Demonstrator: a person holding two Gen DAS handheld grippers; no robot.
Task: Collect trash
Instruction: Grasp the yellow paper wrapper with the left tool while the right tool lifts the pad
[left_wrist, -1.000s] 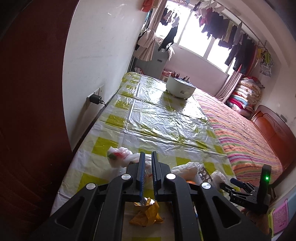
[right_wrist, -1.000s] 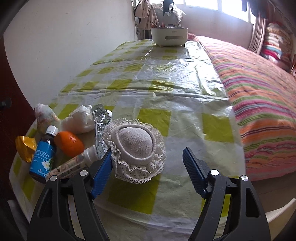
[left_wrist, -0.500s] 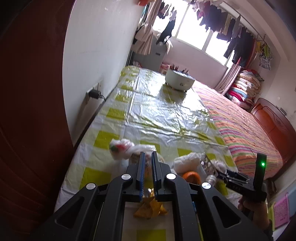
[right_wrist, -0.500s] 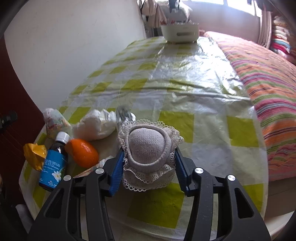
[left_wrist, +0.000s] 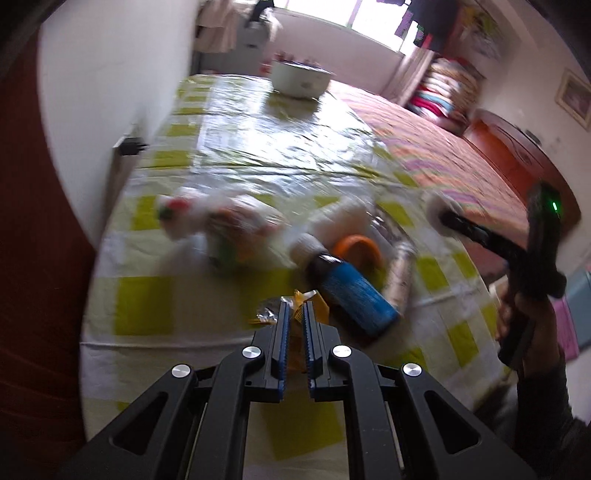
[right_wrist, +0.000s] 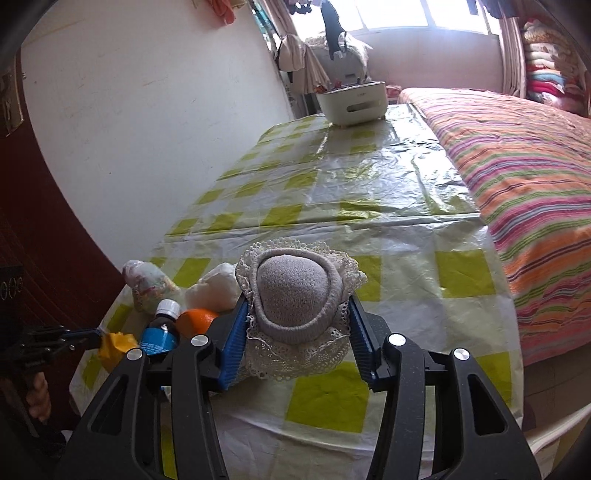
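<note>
Near the tabletop's front edge, a lace-trimmed grey pad (right_wrist: 297, 295) is clamped between the right gripper (right_wrist: 295, 341) jaws and a yellow wrapper (right_wrist: 116, 343) pinched in the nearly closed left gripper (left_wrist: 294, 325); the thin wrapper could be lost if that light pinch slips.

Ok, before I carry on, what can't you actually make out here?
- Left wrist view: motion blur smears the white bags; contents unreadable.
- Left wrist view: blue bottle label unreadable, blurred.
- Right wrist view: lace-edged cloth bundle hides the table behind it.
- Far white tub: contents too small.
</note>
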